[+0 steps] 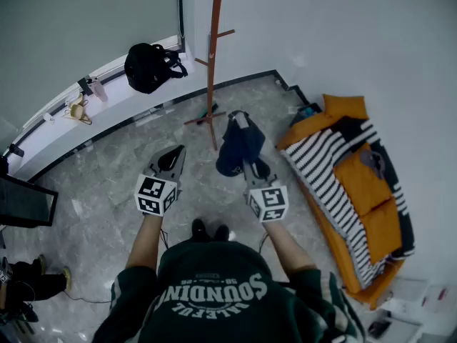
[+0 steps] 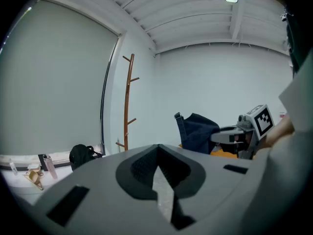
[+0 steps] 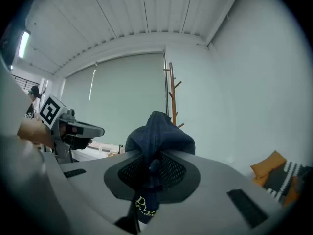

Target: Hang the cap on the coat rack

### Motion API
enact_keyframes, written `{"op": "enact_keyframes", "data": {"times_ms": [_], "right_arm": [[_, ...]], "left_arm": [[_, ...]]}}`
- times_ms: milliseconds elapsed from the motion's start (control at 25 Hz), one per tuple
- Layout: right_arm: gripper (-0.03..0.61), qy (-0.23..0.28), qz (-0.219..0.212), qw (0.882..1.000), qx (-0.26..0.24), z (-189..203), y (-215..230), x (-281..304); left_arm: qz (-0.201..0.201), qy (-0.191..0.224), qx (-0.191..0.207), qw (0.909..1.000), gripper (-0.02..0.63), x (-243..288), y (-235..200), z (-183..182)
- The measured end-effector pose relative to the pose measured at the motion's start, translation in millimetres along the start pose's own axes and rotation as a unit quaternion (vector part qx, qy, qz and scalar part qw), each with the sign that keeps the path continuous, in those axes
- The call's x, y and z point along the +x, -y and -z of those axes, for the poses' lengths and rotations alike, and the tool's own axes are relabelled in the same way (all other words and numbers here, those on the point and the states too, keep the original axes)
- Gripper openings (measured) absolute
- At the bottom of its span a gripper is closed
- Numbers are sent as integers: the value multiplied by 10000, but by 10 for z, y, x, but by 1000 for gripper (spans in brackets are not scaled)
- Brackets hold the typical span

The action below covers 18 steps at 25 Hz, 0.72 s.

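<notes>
The wooden coat rack [image 1: 211, 63] stands by the white wall, ahead of me; its pegs are bare. A dark navy cap [image 1: 239, 145] hangs crumpled from my right gripper [image 1: 251, 164], which is shut on its fabric, low and just right of the rack's foot. In the right gripper view the cap [image 3: 159, 133] bulges up between the jaws, with the rack [image 3: 172, 94] behind it. My left gripper [image 1: 171, 160] is held level to the cap's left, apart from it, with its jaws together and nothing in them. The left gripper view shows the cap [image 2: 198, 131] and the rack [image 2: 127, 106].
A black backpack [image 1: 150, 66] sits on the window ledge at the left of the rack, with small items further along. An orange sofa [image 1: 371, 191] with a striped blanket lines the right wall. A dark monitor-like thing [image 1: 25, 202] is at the far left. The floor is grey marble.
</notes>
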State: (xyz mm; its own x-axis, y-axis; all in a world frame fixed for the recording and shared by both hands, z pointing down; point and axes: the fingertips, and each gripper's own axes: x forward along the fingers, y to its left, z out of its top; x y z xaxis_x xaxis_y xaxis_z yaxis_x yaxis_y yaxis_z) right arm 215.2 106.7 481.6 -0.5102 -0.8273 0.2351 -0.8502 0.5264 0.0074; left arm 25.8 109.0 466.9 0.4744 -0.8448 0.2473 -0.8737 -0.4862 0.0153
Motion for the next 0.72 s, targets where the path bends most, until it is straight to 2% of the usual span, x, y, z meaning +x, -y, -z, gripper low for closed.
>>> {"op": "enact_keyframes", "data": {"times_ms": [160,720], "right_arm": [[44,290,-100,9995,52,6,17,95],[44,216,66,9997,80,88,136,183]], "left_arm": [[-1,-8,-17,10000,0,37,-42,21],[60,2,-35,10000,2,143,-86,30]]}}
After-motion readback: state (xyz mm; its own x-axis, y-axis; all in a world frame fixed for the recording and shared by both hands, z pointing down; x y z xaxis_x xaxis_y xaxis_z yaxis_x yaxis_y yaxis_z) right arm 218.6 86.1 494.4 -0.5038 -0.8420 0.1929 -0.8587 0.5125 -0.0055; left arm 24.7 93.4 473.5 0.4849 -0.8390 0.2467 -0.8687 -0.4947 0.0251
